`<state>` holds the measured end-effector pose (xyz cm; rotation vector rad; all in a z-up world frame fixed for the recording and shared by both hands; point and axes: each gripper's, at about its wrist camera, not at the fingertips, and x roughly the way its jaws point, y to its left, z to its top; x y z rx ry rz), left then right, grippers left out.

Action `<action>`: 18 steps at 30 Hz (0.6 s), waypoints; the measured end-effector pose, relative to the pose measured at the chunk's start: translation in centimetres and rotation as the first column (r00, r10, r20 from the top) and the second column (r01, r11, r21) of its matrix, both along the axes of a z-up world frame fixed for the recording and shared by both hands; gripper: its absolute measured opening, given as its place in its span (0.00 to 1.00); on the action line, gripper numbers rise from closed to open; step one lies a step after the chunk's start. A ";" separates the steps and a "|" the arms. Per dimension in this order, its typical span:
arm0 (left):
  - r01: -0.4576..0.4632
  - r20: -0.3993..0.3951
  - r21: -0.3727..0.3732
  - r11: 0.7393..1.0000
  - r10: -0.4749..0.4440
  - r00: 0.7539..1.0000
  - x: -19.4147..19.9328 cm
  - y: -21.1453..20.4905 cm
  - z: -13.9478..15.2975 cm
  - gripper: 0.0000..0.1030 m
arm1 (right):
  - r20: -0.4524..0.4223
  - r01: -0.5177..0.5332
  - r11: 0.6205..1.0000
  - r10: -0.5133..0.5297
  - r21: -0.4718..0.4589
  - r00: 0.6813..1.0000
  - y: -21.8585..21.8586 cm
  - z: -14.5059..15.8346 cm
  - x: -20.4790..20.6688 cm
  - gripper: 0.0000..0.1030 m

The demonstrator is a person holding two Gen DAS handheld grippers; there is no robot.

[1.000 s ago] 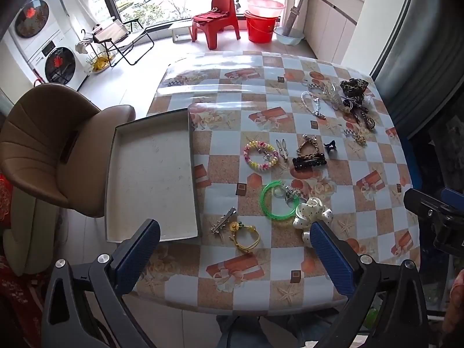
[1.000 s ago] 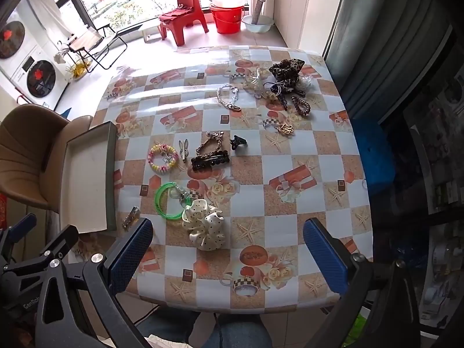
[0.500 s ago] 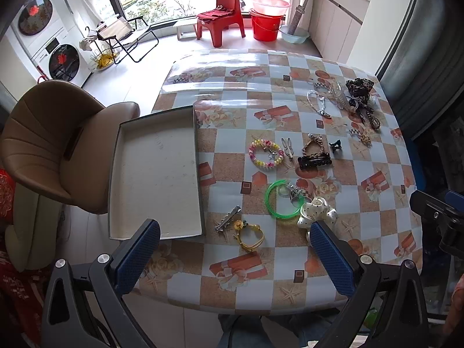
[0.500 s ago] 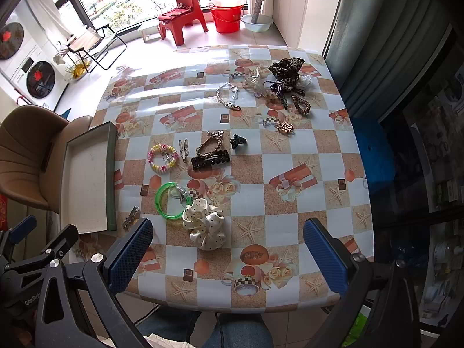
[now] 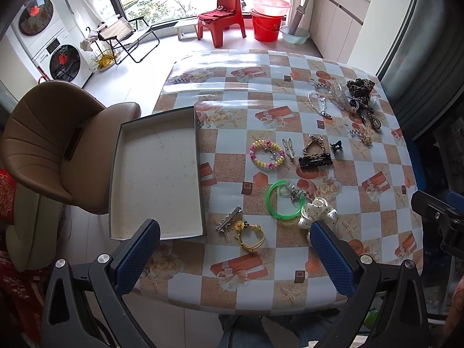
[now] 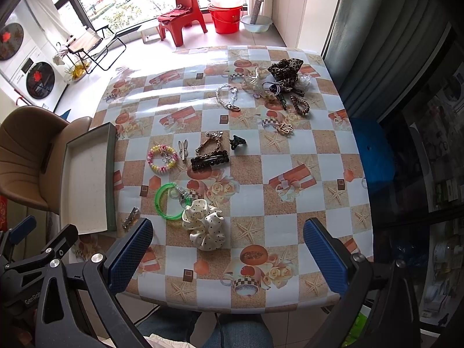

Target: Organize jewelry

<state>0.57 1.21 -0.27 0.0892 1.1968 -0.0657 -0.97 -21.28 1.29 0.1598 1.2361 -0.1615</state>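
Your left gripper (image 5: 233,249) hangs with jaws spread wide and nothing between them, above the near table edge; your right gripper (image 6: 227,250) is the same, wide apart and empty, over the near edge.

Nearest the left jaws lie a yellow bracelet (image 5: 251,235) and a silver clip (image 5: 228,222), just beside the tray's near corner; between the right jaws' line of sight sits the dotted scrunchie (image 6: 204,224), touching the green bangle (image 6: 166,201); further out, a bead bracelet (image 5: 266,155), a black clip (image 5: 315,162) and a small claw clip (image 5: 336,147); at the far right corner, a tangled pile (image 6: 282,84) with a leopard scrunchie.

The tray (image 5: 158,233) on the left edge holds nothing; by my reading, nothing is sorted yet and every piece remains on the table (image 5: 333,287).
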 end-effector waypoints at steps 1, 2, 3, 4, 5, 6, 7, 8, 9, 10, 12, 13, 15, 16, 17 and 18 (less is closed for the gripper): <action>-0.001 0.000 0.000 1.000 0.001 1.000 0.0 0.0 0.0 1.00 | 0.000 0.000 1.000 0.000 0.001 1.000 0.0 0.0 0.0 1.00; 0.000 -0.001 0.000 1.000 0.000 1.000 0.0 0.0 0.0 1.00 | 0.000 -0.001 1.000 0.001 0.001 1.000 0.0 0.0 0.1 1.00; 0.000 -0.001 0.000 1.000 0.000 1.000 0.0 0.0 0.0 1.00 | 0.000 -0.001 1.000 0.001 0.001 1.000 0.0 0.0 0.1 1.00; 0.000 0.000 0.000 1.000 0.000 1.000 0.0 0.0 0.0 1.00 | 0.000 0.000 1.000 0.000 0.001 1.000 0.1 0.0 0.0 1.00; 0.000 0.000 0.000 1.000 0.000 1.000 0.0 0.0 0.0 1.00 | 0.000 -0.001 1.000 0.001 0.001 1.000 0.1 0.0 0.0 1.00; 0.000 0.000 0.000 1.000 0.000 1.000 0.0 0.0 0.0 1.00 | 0.000 0.000 1.000 0.000 0.000 1.000 0.1 0.0 0.0 1.00; -0.001 -0.001 0.001 1.000 0.001 1.000 0.0 0.0 0.0 1.00 | 0.000 0.000 1.000 0.000 0.000 1.000 0.1 0.0 0.0 1.00; 0.001 0.000 0.001 1.000 -0.001 1.000 0.0 0.0 0.0 1.00 | 0.000 0.000 1.000 0.000 0.000 1.000 0.1 0.1 0.0 1.00; 0.002 0.000 0.000 1.000 -0.002 1.000 0.0 0.0 0.0 1.00 | 0.000 0.000 1.000 0.000 0.000 1.000 0.2 0.1 0.0 1.00; 0.002 0.000 0.001 1.000 -0.002 1.000 0.0 0.0 0.0 1.00 | 0.000 0.000 1.000 0.000 0.000 1.000 0.2 0.1 0.0 1.00; 0.002 0.000 0.001 1.000 -0.002 1.000 0.0 0.0 0.0 1.00 | 0.001 0.000 1.000 0.000 0.000 1.000 0.2 0.0 0.1 1.00; 0.002 -0.001 0.001 1.000 -0.002 1.000 0.0 0.0 0.0 1.00 | 0.001 0.000 1.000 0.000 0.000 1.000 0.2 0.1 0.0 1.00; 0.001 -0.001 0.001 1.000 -0.001 1.000 0.0 0.0 0.0 1.00 | 0.000 0.000 1.000 0.000 0.001 1.000 0.2 0.1 0.1 1.00; 0.000 -0.001 0.001 1.000 0.000 1.000 0.0 0.1 0.0 1.00 | 0.001 0.000 1.000 0.000 0.000 1.000 0.2 0.1 -0.1 1.00; 0.001 0.000 0.000 1.000 -0.001 1.000 0.0 0.0 0.0 1.00 | 0.001 -0.001 1.000 0.001 0.000 1.000 0.2 0.1 -0.1 1.00; 0.002 0.000 0.001 1.000 -0.002 1.000 0.0 0.0 0.0 1.00 | 0.001 -0.001 1.000 0.001 -0.001 1.000 0.2 0.1 -0.1 1.00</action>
